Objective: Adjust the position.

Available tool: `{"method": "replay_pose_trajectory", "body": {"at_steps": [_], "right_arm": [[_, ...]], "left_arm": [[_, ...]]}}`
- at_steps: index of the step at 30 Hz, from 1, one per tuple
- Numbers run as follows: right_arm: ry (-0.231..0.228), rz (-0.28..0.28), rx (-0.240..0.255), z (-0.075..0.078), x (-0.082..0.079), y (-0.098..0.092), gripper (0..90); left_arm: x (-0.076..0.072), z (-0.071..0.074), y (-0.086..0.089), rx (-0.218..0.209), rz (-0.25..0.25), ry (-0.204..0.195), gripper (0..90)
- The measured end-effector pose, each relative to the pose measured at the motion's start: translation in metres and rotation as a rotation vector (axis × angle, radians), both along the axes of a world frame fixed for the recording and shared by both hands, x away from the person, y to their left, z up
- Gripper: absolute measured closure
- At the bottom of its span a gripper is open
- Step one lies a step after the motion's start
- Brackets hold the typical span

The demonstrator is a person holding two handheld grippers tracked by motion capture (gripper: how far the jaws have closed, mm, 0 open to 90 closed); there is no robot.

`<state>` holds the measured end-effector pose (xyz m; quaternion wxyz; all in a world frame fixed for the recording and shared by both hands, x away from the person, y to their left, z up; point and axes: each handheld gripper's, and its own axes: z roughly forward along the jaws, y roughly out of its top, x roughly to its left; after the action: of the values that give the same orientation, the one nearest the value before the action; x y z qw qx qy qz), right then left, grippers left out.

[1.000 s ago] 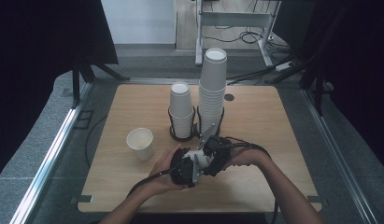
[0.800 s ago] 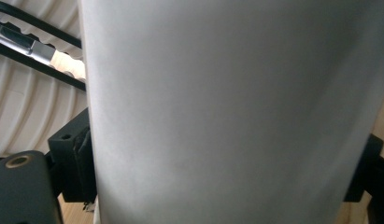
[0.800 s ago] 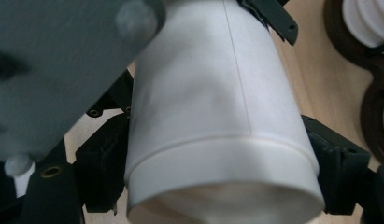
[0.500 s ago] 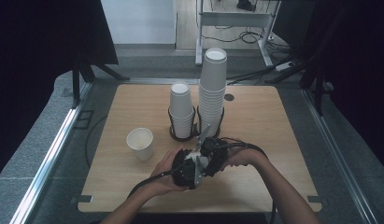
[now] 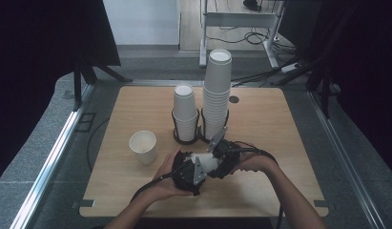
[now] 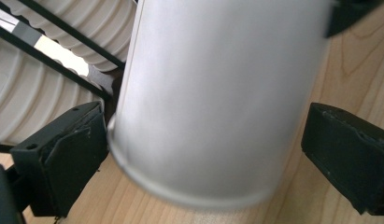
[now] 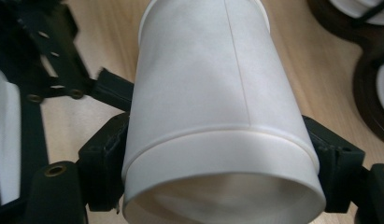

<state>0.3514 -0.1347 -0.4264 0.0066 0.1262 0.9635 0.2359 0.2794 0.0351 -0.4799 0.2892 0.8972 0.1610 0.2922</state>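
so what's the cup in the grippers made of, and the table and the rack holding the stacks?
Cup: looks like white paper, matte, with a side seam and a rolled rim. Table: light wood grain, likely laminate or veneer, low sheen. Rack: thin dark rods, probably coated metal wire, though hard to tell.

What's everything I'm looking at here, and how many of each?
held paper cup: one, white, lying between both grippers near the table's front.
loose paper cup: one, white, upright, left on table.
short cup stack: one, white, in left ring of holder.
tall cup stack: one, white, in right ring.
wire holder: one, black, table centre.
table: one, light wood.
left hand-held gripper: black, jaws just opened, right pad clear of cup.
right hand-held gripper: black, clamped on cup.
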Motion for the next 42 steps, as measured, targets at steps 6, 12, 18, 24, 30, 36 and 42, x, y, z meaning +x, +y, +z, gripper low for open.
{"method": "replay_pose_trajectory", "body": {"at_steps": [6,12,18,24,30,36,42], "right_arm": [[-0.016,-0.074,0.063,-0.004,0.002,-0.013,21.4],[-0.062,-0.141,0.168,-0.004,0.000,-0.023,21.4],[-0.084,-0.191,0.256,-0.009,-0.005,-0.029,21.4],[-0.091,-0.228,0.337,-0.016,-0.009,-0.030,21.4],[-0.105,-0.269,0.422,-0.023,-0.014,-0.031,21.3],[-0.129,-0.322,0.500,-0.030,-0.021,-0.031,21.3],[-0.149,-0.357,0.590,-0.036,-0.029,-0.032,21.3]], "left_arm": [[-0.002,0.004,0.008,-0.045,0.021,0.015,1.2],[-0.001,0.008,0.021,-0.151,0.064,0.063,2.5],[0.001,0.010,0.033,-0.227,0.106,0.115,3.5],[0.002,0.011,0.037,-0.296,0.125,0.160,4.3],[0.001,0.011,0.039,-0.319,0.139,0.178,4.7],[0.002,0.009,0.044,-0.362,0.159,0.217,5.4],[0.003,0.006,0.047,-0.381,0.168,0.240,5.9]]}}
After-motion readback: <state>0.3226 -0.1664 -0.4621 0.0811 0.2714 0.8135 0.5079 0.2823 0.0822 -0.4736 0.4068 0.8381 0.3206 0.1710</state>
